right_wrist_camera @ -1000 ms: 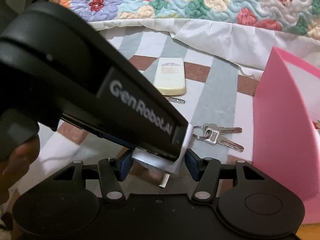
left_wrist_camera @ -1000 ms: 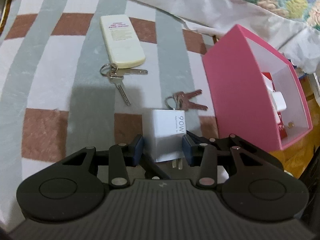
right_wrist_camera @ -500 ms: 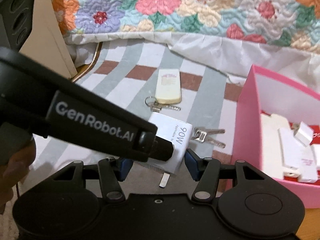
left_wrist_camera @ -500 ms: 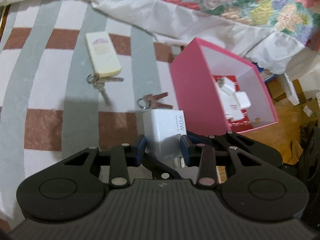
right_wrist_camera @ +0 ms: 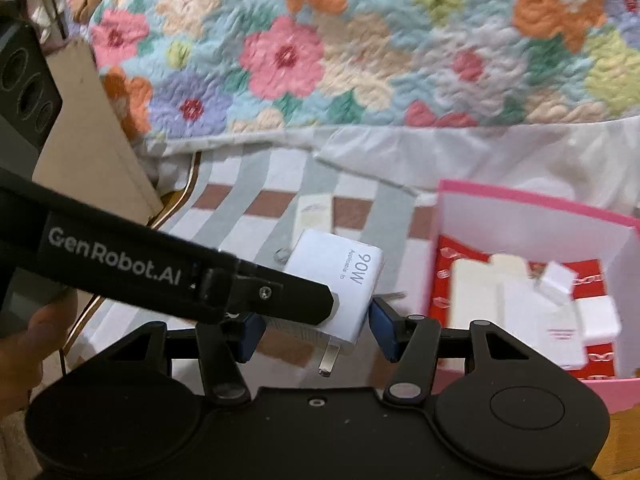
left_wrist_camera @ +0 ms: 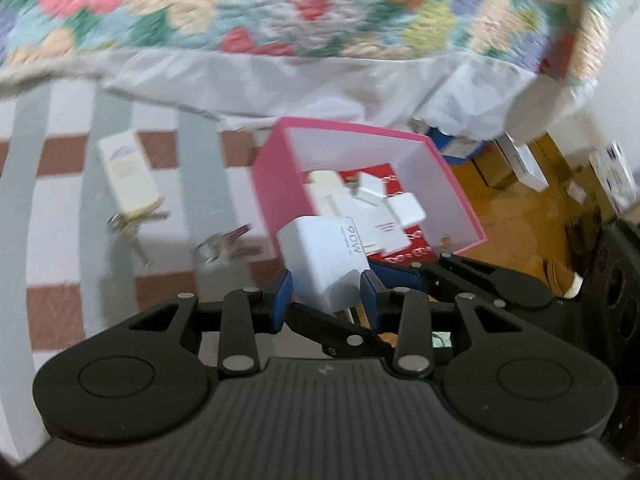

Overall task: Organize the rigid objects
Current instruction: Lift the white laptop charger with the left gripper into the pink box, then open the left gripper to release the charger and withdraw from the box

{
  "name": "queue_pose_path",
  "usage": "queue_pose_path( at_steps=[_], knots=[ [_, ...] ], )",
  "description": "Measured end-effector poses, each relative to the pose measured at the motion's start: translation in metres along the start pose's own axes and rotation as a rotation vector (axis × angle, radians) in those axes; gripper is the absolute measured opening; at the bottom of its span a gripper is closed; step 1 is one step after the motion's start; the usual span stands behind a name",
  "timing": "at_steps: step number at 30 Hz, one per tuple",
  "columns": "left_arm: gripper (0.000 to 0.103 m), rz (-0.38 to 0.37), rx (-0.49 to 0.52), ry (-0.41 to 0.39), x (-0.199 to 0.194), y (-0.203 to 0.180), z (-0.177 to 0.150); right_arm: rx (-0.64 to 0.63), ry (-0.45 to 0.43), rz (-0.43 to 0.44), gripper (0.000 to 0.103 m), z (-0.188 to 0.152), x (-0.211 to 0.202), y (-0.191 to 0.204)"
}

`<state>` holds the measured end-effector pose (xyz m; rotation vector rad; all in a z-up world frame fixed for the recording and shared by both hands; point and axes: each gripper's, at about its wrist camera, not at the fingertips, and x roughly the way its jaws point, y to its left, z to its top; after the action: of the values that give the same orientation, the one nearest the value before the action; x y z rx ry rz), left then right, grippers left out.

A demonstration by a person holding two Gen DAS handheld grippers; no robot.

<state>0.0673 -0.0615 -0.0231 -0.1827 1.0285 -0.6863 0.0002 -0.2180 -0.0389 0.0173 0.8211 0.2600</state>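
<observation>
My left gripper (left_wrist_camera: pixel 326 294) is shut on a white 90W charger (left_wrist_camera: pixel 324 256) and holds it in the air next to the near left corner of the pink box (left_wrist_camera: pixel 276 196). The box holds several white adapters (left_wrist_camera: pixel 372 208) on a red lining. In the right wrist view the charger (right_wrist_camera: pixel 340 280) sits between the left gripper's fingers (right_wrist_camera: pixel 296 300), in front of my right gripper (right_wrist_camera: pixel 316 330), which is open and holds nothing. The pink box (right_wrist_camera: pixel 520 204) is to the right there.
A cream remote with a key ring (left_wrist_camera: pixel 128 172) and a second set of keys (left_wrist_camera: pixel 224 240) lie on the striped checked cloth (left_wrist_camera: pixel 56 200). A floral quilt (left_wrist_camera: pixel 280 8) rises behind. Cartons (left_wrist_camera: pixel 520 164) stand on the wooden floor to the right.
My left gripper has lifted the charger off the cloth and carried it up and right toward the pink box. My right gripper has risen with it and stays open.
</observation>
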Motion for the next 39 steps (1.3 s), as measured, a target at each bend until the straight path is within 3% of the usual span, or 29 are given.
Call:
queue_pose_path(
  at_steps=[4,9,13,18,25,30,39],
  knots=[
    [0.036,-0.011,0.058,0.027,0.011,-0.034,0.016,0.034,-0.022,-0.028,0.062,0.002,-0.02,-0.024],
    [0.035,-0.067,0.093,0.094,0.025,-0.062,0.036,0.084,-0.001,0.036,0.062,0.004,-0.041,-0.066],
    [0.035,-0.095,0.066,0.121,0.046,-0.079,0.05,0.027,0.02,-0.012,0.062,0.009,-0.047,-0.084],
    [0.035,-0.108,-0.005,0.147,0.096,-0.092,0.062,0.031,0.089,-0.087,0.062,0.012,-0.034,-0.118],
    [0.035,-0.181,-0.216,0.269,0.18,-0.083,0.077,0.116,0.205,-0.114,0.061,0.008,-0.006,-0.181],
    [0.035,-0.224,-0.333,0.346,0.22,-0.079,0.074,0.096,0.308,-0.182,0.06,0.007,0.008,-0.193],
    [0.035,-0.223,-0.496,0.424,0.265,-0.073,0.051,0.112,0.466,-0.248,0.058,-0.005,0.031,-0.211]
  ],
)
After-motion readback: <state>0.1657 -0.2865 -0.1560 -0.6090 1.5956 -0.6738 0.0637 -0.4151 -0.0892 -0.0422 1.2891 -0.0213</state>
